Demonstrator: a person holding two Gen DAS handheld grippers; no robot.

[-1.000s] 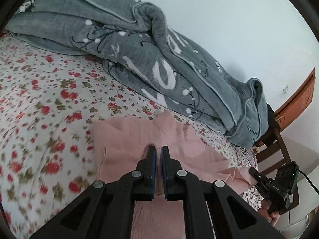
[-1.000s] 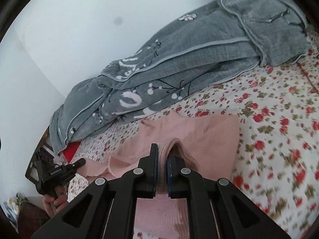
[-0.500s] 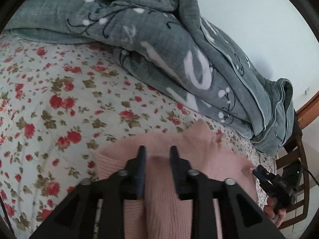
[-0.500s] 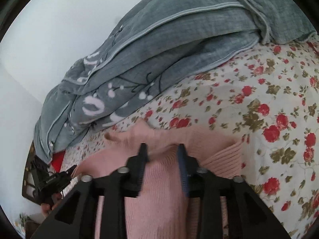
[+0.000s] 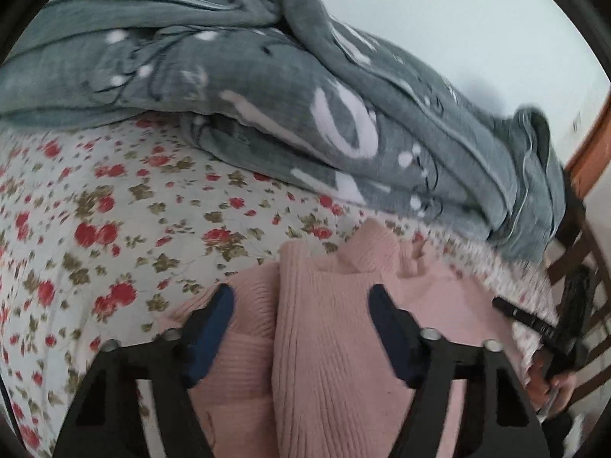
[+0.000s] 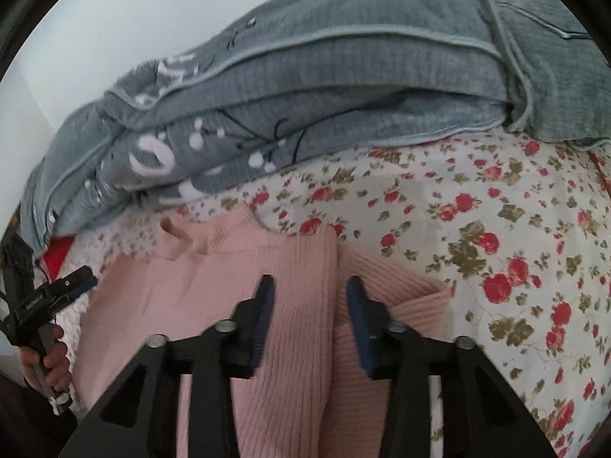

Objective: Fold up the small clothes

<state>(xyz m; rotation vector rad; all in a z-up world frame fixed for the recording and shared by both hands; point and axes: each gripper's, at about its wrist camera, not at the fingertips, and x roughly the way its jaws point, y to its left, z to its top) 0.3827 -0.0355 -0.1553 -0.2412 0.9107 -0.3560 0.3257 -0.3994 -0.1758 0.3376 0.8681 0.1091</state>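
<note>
- The far side is blocked by a heaped grey quilt [image 5: 343, 122].
- Open floral bed [image 6: 515, 236] is left beside the pink sweater [image 6: 236, 278].

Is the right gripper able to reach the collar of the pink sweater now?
Probably yes: the right gripper is open above the pink sweater, and nothing lies between it and the collar.

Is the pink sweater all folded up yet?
Not quite. Done: the sweater lies on the flowery sheet with one side already turned over the middle, leaving a long fold edge. In hand: nothing, because the left gripper and right gripper both hover with jaws open. Left: probably more folding, though its lower part is hidden.
</note>
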